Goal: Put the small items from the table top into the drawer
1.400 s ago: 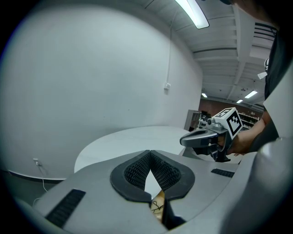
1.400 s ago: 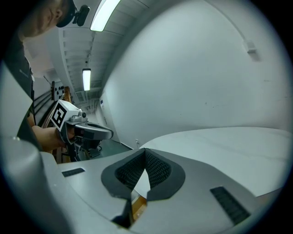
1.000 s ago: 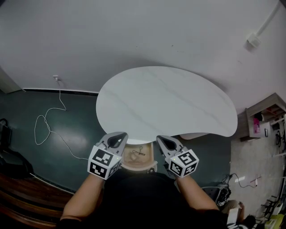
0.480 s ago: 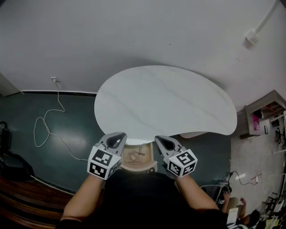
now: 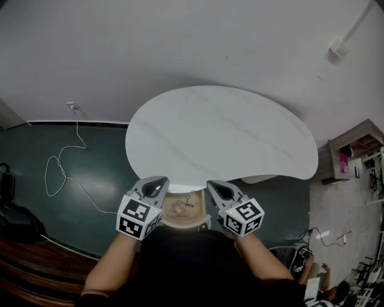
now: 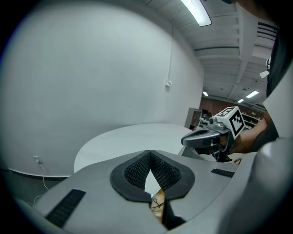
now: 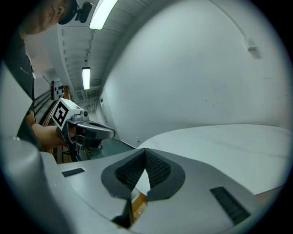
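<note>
Head view | we logged a small dark wiry item (image 5: 186, 204) lying inside the open drawer (image 5: 172, 219), under the near edge of the white table top (image 5: 222, 138) | left gripper (image 5: 155, 188) and right gripper (image 5: 218, 189) flanked the drawer | both jaw pairs clenched tip to tip, empty.

a white wall (image 5: 180, 42) is rising behind the table (image 5: 222, 138). a dark green floor (image 5: 102, 180) is spreading to the table's left, with a white cable (image 5: 60, 165) trailing over it. right of the table a shelf (image 5: 351, 157) is standing on paler floor. a strip light (image 6: 196, 11) is glowing overhead.
</note>
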Action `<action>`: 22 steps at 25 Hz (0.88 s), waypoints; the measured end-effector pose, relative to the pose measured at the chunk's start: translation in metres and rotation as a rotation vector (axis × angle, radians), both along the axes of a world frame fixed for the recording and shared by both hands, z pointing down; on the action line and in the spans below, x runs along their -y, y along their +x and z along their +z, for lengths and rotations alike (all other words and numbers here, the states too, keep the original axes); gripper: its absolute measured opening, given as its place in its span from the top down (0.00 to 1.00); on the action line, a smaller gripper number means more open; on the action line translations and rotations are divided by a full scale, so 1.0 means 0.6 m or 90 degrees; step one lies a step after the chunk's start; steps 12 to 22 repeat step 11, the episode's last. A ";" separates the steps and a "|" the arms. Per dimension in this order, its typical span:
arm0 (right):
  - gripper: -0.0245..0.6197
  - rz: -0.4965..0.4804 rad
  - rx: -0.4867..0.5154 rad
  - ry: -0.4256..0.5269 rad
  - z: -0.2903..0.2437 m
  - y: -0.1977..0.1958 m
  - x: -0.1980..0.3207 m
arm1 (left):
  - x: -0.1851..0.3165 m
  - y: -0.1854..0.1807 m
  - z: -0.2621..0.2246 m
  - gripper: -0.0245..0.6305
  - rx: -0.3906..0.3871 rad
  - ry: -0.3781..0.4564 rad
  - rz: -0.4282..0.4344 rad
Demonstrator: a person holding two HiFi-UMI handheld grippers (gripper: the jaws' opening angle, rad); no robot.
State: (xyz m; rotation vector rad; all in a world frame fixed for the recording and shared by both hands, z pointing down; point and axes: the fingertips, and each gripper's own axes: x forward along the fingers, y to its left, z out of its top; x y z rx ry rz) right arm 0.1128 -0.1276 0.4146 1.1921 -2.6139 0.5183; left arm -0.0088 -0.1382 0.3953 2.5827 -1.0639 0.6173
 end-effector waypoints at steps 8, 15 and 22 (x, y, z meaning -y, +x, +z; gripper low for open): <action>0.95 -0.003 -0.002 0.002 -0.002 0.001 -0.001 | -0.003 0.002 0.001 0.94 0.004 0.002 0.003; 0.95 -0.001 -0.002 0.000 -0.001 0.003 -0.001 | -0.002 0.003 0.001 0.94 0.004 0.002 0.003; 0.95 -0.001 -0.002 0.000 -0.001 0.003 -0.001 | -0.002 0.003 0.001 0.94 0.004 0.002 0.003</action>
